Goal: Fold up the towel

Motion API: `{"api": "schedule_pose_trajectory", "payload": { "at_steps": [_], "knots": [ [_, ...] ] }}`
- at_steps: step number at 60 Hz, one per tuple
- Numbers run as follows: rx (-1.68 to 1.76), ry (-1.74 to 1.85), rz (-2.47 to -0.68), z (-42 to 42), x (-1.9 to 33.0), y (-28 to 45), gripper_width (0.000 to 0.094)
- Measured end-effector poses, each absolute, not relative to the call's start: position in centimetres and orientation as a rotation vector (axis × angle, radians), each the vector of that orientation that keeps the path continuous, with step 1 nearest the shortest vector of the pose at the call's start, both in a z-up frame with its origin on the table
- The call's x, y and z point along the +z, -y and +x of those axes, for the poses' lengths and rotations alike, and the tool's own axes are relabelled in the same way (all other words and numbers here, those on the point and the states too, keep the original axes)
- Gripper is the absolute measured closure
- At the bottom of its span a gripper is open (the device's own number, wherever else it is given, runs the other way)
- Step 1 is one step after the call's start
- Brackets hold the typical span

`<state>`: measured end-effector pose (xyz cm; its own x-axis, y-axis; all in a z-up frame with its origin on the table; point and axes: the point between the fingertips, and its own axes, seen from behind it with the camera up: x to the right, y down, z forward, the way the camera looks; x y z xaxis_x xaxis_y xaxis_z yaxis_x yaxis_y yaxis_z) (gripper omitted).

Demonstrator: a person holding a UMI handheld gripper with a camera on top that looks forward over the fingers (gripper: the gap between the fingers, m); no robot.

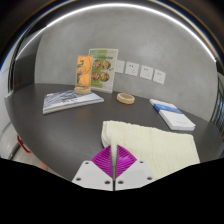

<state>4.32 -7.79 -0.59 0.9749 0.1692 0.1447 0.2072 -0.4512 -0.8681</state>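
One gripper (115,172) shows at the near side of the scene, its two purple pads (100,163) drawn together with only a thin line between them, and a pale strip of cloth caught in that line. One towel (150,146), cream-coloured, lies on the dark round table (60,125) and runs from the fingertips outward to the right; its near corner is pinched between the fingers, and the rest lies flat with a folded edge along its far side. Two books rest further out: one book with a light cover (72,101) to the left, one white and blue book (173,116) to the right, both apart from the towel. One small round object (126,97) sits between them, nearer the wall. One upright picture card (95,72) stands at the table's far rim. Three white wall sockets (146,73) line the wall behind. Bare tabletop lies left of the fingers and between towel and books.
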Motion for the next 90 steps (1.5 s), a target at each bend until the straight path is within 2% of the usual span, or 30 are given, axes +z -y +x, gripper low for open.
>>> {"api": "schedule_pose_trajectory", "payload": {
  "at_steps": [3, 8, 14, 18, 24, 35, 42, 45, 46, 47, 48, 54, 55, 58, 70, 81, 90],
  "knots": [
    [0.016, 0.246, -2.047, 4.2, 0.3, 7.7, 0.0926],
    [0.085, 0.189, -1.979, 6.0, 4.4, 7.4, 0.0925],
    [0.061, 0.105, -1.894, 12.0, 9.6, 6.9, 0.0924],
    [0.036, 0.032, -1.882, 17.1, 11.2, 6.7, 0.0919],
    [-0.032, -0.052, -1.904, 23.9, 10.0, 6.8, 0.0915],
    [-0.064, -0.112, -2.050, 30.9, 2.8, 6.6, 0.0904],
    [-0.062, -0.112, -2.059, 31.2, 2.3, 6.5, 0.0892],
    [-0.067, -0.109, -2.059, 30.9, 2.5, 6.5, 0.0784],
    [-0.072, -0.109, -2.058, 31.0, 2.5, 6.6, 0.0672],
    [-0.080, -0.109, -2.057, 31.1, 2.7, 6.7, 0.0649],
    [-0.092, -0.109, -2.055, 31.3, 2.8, 6.8, 0.0579],
    [-0.183, -0.103, -2.034, 32.2, 3.9, 8.5, 0.0044],
    [-0.192, -0.105, -2.034, 32.2, 4.0, 8.8, 0.0090],
    [-0.201, -0.106, -2.038, 31.9, 4.4, 10.1, 0.0118],
    [-0.197, -0.102, -1.997, 26.3, 7.6, 17.1, 0.0101],
    [-0.157, -0.027, -1.964, 15.3, 10.2, 24.5, 0.0089],
    [-0.103, 0.063, -1.965, 6.0, 11.0, 29.3, 0.0094]
  ]
}}
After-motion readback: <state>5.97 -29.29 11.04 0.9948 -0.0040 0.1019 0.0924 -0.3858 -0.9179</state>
